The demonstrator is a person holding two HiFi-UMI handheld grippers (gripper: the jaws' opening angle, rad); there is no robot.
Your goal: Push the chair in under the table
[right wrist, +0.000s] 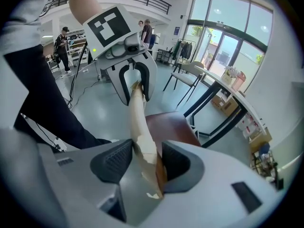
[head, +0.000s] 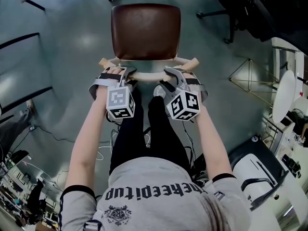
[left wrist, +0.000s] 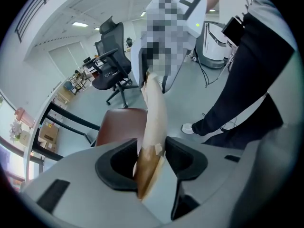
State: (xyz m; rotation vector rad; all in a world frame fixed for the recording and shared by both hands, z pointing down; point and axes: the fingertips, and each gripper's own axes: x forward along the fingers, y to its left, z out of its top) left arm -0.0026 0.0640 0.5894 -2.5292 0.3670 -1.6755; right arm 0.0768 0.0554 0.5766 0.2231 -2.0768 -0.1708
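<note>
**A:** Head view, starting at the left. What is the left claw [head: 126, 73] doing?

**B:** It points steeply down over the chair [head: 146, 30] and is closed on the curved wooden backrest rail [head: 147, 74], a little left of the middle. In the left gripper view the rail fills the gap between both pads, so I read it as a real clamp and not just a straddle.

**A:** Why grip it there?

**B:** The rail is the highest part of the chair and the part nearest the person. A push at that point goes straight along the seat [left wrist: 121, 122].

**A:** And the right claw [head: 169, 74]?

**B:** It mirrors the left. It is clamped on the same rail, just right of the middle, with the pale wood wedged between its pads in the right gripper view. With the two holds set evenly either side of centre, the chair should run straight rather than swing round.

**A:** Where is the chair relative to the table?

**B:** It stands on the grey floor [head: 72, 81] directly in front of the person. Its back faces them and the whole brown seat is uncovered. The table [right wrist: 232, 95], with its black legs, shows beyond the seat on the right of the right gripper view. I judge the chair is not yet under it.

**A:** So what comes next?

**B:** Probably a steady forward push with both claws. The thing to watch is whether the chair's legs catch on the table's frame.
</note>
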